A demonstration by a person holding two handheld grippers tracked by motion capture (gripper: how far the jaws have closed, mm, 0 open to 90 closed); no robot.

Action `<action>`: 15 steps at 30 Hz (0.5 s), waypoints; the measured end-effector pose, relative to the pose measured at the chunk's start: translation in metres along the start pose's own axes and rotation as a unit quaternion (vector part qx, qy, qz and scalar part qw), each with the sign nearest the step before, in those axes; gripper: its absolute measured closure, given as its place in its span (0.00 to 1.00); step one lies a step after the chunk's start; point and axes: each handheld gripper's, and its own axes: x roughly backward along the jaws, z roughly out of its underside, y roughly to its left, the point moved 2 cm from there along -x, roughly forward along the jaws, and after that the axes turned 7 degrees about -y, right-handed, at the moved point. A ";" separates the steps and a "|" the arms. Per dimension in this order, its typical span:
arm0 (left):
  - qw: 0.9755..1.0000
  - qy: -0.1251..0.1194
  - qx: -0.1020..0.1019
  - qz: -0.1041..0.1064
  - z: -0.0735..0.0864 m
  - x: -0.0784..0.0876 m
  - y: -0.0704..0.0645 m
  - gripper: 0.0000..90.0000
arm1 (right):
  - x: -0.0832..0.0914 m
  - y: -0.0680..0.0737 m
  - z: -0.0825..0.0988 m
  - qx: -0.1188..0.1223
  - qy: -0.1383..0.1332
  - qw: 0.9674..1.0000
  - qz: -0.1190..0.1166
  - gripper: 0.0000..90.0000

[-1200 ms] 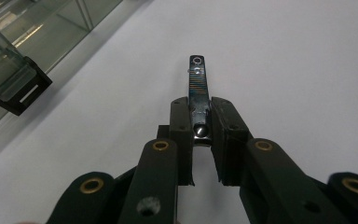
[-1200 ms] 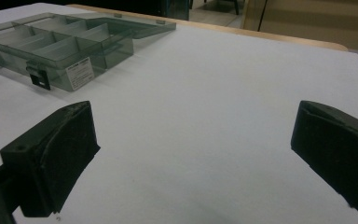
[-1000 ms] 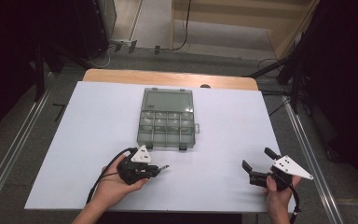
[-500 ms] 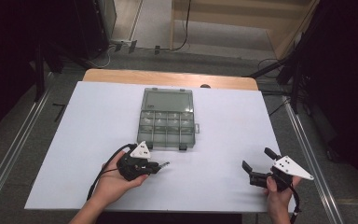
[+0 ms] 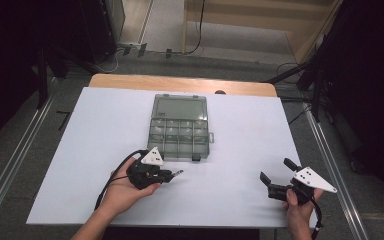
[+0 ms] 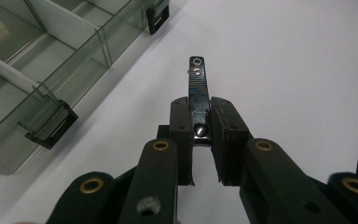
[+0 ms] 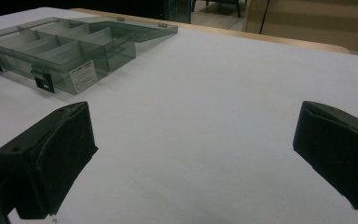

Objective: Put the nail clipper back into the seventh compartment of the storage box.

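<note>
The left tongs (image 5: pixel 172 175) are clenched on a nail clipper (image 6: pixel 197 88), a small chromed metal one. In the left gripper view its near end is pinched between the two black pads while the rest of the body sticks out forward toward the upper middle of the frame, over the white bench (image 5: pixel 240 140). In the high view the clipper's tip shows as a thin bright sliver just right of the left tongs, lower centre-left of the frame, slightly below and just beside the front edge of the compartment box (image 5: pixel 180 127).

The clipper looks stiff, light and hard, with a polished surface that is probably slippery under the pads. The hold is at one end only, so it could pivot or slide if jolted; a grip nearer its middle, across the flat sides, would likely be steadier.

The compartment box is smoky clear plastic, lid open and lying back toward the top of the frame, its dividers and front latches visible at the upper left of the left gripper view.

The right tongs (image 5: pixel 276 179) are released, spread wide and holding nothing, at the lower right of the high view, well apart from the clipper and the box.
</note>
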 end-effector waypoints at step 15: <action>1.000 -0.014 0.008 -0.005 -0.012 0.005 0.009 0.87 | 0.001 -0.001 0.000 -0.001 -0.004 1.000 -0.002 0.00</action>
